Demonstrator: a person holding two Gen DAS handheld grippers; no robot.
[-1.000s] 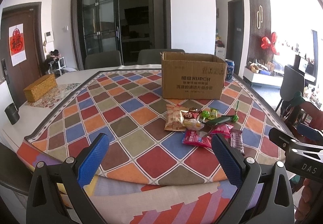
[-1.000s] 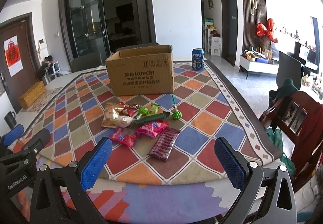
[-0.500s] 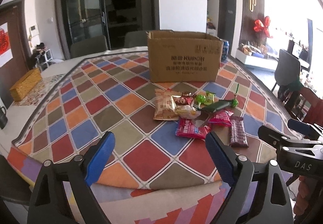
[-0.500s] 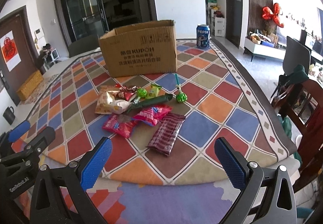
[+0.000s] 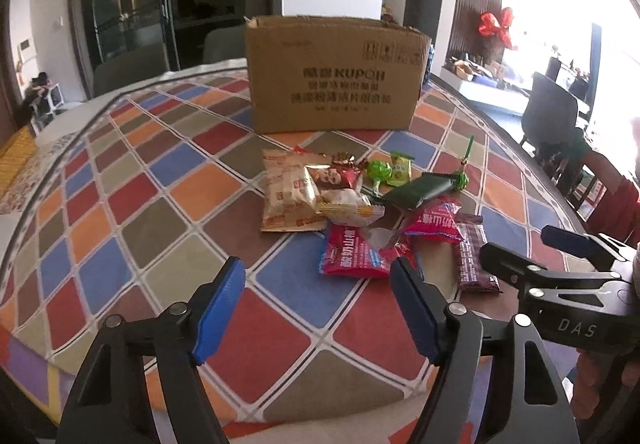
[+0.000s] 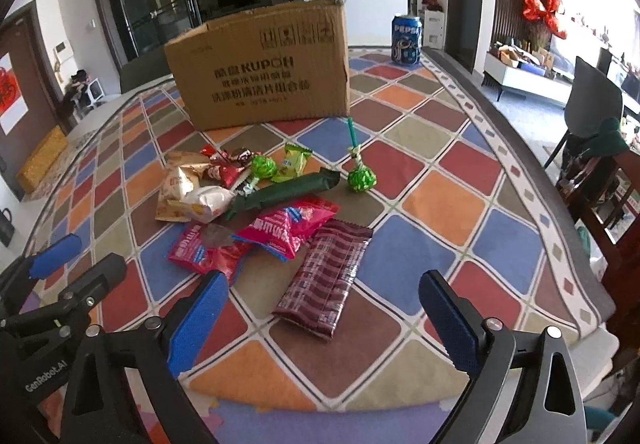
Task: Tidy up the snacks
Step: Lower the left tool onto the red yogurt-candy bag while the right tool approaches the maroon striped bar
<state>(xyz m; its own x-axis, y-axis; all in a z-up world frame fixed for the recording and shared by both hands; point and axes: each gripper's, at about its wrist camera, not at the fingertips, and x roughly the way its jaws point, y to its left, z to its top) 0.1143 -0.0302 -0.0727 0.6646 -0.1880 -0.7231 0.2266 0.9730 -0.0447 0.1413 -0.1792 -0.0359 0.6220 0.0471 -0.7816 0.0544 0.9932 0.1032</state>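
Reaching for the pile now. Both grippers hang over the near edge of the checked tablecloth (image 6: 432,200), nothing between the jaws; the left gripper (image 5: 318,304) has just been narrowing, the right gripper (image 6: 320,318) has eased in only a touch and is nearly full wide. Snacks sit in a heap at 12 o'clock, with the brown cardboard box (image 6: 260,64) beyond them. I'd take the dark red checked wrapper (image 6: 326,280) first with the right, since it lies apart. Pinch a long edge, as flat foil probably slips.
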